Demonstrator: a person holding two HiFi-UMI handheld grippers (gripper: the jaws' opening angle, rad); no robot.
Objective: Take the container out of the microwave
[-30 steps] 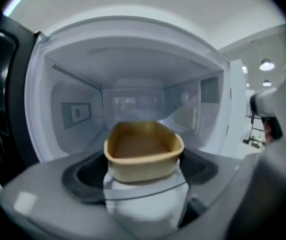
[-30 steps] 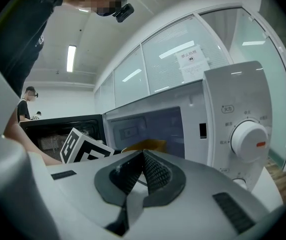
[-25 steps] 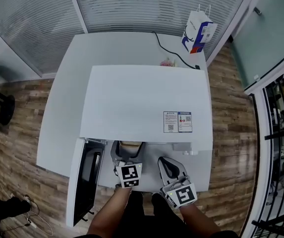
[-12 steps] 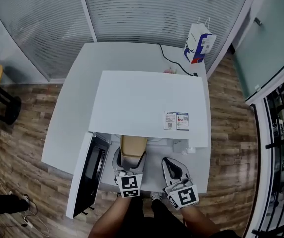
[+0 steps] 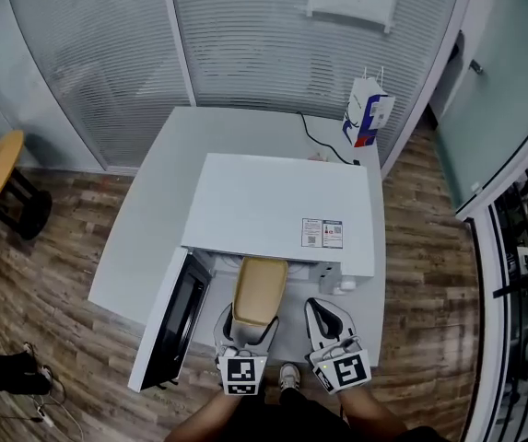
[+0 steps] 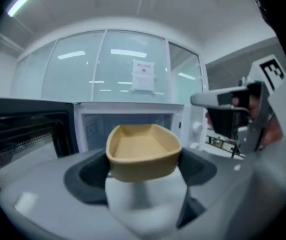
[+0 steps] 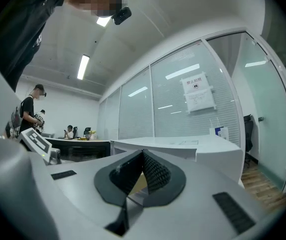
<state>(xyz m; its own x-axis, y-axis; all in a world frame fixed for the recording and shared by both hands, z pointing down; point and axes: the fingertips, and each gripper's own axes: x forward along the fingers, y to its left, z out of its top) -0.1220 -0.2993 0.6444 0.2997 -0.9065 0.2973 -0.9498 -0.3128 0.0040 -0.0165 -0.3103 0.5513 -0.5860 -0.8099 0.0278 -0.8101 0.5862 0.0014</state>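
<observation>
Clamping the container [image 5: 260,288] by its near end, the left tongs [image 5: 248,325] hold it level, with the microwave [image 5: 273,210] at twelve o'clock. The right tongs [image 5: 326,316], at three o'clock, are together and empty, out of the way.

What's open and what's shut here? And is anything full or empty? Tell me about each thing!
microwave door: swung open.
container: empty, held up in front of the microwave.
left tool: shut on the container.
right tool: shut, holding nothing.
paper bag: standing upright on the table.
</observation>
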